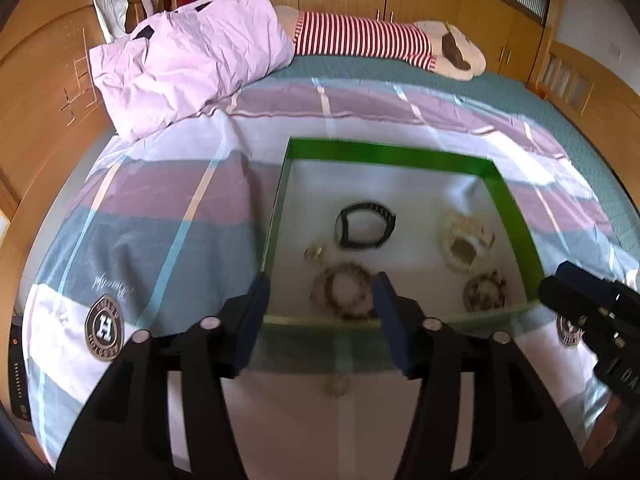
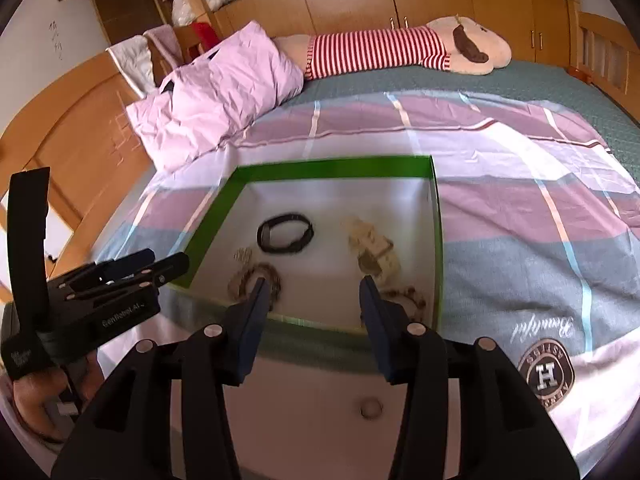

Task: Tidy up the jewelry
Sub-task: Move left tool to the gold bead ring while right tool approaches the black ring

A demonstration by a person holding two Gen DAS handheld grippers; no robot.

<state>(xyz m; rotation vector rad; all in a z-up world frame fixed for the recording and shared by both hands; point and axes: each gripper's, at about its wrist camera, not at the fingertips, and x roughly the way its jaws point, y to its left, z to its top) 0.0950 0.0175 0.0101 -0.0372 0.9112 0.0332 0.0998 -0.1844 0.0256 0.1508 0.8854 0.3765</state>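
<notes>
A shallow green-rimmed box [image 1: 392, 156] [image 2: 332, 168] lies on the bed. It holds a black band [image 1: 360, 245] [image 2: 280, 249], a brown beaded bracelet [image 1: 352, 270] [image 2: 268, 270], a pale chunky bracelet [image 1: 466, 240] [image 2: 374, 250], a dark speckled bracelet [image 1: 484, 292] and a small gold piece [image 1: 315, 254]. My left gripper [image 1: 322, 284] hangs open over the box's near edge, above the beaded bracelet, with nothing between its fingers. My right gripper [image 2: 314, 282] is open and empty too, over the same edge. A small ring [image 1: 337, 384] [image 2: 370, 407] lies on the sheet outside the box, below both grippers.
A striped quilt [image 2: 520, 208] covers the bed. A lilac pillow [image 1: 192, 56] and a striped plush toy [image 1: 368, 40] lie at the far side. The wooden headboard [image 1: 44, 92] stands to the left, with wooden cabinets behind the bed. A hand [image 2: 32, 400] holds the left gripper.
</notes>
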